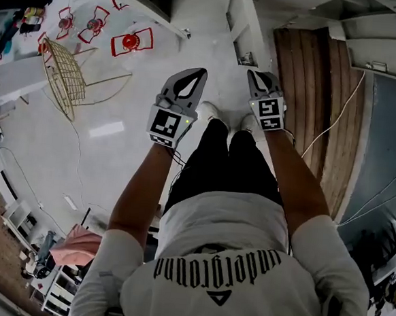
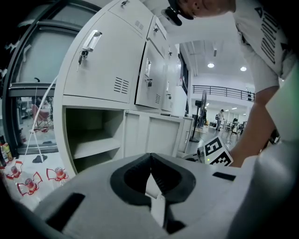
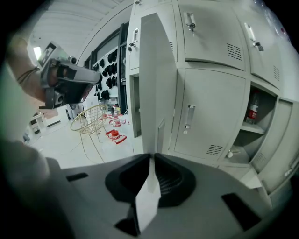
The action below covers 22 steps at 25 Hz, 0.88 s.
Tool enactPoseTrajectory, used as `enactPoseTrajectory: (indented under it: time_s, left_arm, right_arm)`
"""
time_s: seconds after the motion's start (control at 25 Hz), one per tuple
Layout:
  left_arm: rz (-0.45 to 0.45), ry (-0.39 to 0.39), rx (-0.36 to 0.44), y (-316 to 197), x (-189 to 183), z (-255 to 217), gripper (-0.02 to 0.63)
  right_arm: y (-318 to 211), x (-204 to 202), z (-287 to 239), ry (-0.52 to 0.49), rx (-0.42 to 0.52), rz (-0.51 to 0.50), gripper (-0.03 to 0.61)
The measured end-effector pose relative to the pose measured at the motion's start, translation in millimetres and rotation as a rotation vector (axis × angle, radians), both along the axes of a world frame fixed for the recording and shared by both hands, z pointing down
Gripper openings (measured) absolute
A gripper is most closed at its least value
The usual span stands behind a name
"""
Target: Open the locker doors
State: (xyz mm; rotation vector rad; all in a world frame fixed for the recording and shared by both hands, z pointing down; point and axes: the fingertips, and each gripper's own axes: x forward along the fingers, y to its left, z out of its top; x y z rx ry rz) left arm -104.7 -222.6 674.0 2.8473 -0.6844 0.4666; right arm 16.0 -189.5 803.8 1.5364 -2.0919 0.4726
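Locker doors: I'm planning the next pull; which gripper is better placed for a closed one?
Probably right. The right gripper faces a closed door, its handle just ahead; the left gripper views lockers from farther off.

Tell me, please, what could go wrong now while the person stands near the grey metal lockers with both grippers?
1. The open grey locker door stands edge-on straight ahead of the shut right gripper. Pushing the gripper forward could knock it against the door's edge.
2. A white cable lies on the floor to the person's right. A sideways step towards the next locker might catch it.
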Motion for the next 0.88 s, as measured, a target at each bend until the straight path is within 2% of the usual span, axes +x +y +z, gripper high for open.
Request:
enactPoseTrajectory:
  time_s: [0.12, 0.32, 0.64, 0.88]
  left_arm:
    - [0.005, -0.012, -0.006, 4, 11, 2, 0.008]
    - [0.010, 0.012, -0.013, 21, 36, -5, 0.008]
    - [-0.004, 0.012, 0.021, 27, 43, -17, 0.008]
    - [-0.039, 0.024, 0.058, 32, 41, -43, 0.008]
  right_arm:
    - [-4, 18, 0, -0.004, 0.000, 0.006, 0.041]
    - [0, 52, 2, 0.008, -0.013, 0.036, 0.038]
    - [-4, 64, 0, 0.021, -0.009, 0.052, 0.043]
    - [4, 70, -31, 0.000, 0.026, 0.046, 0.106]
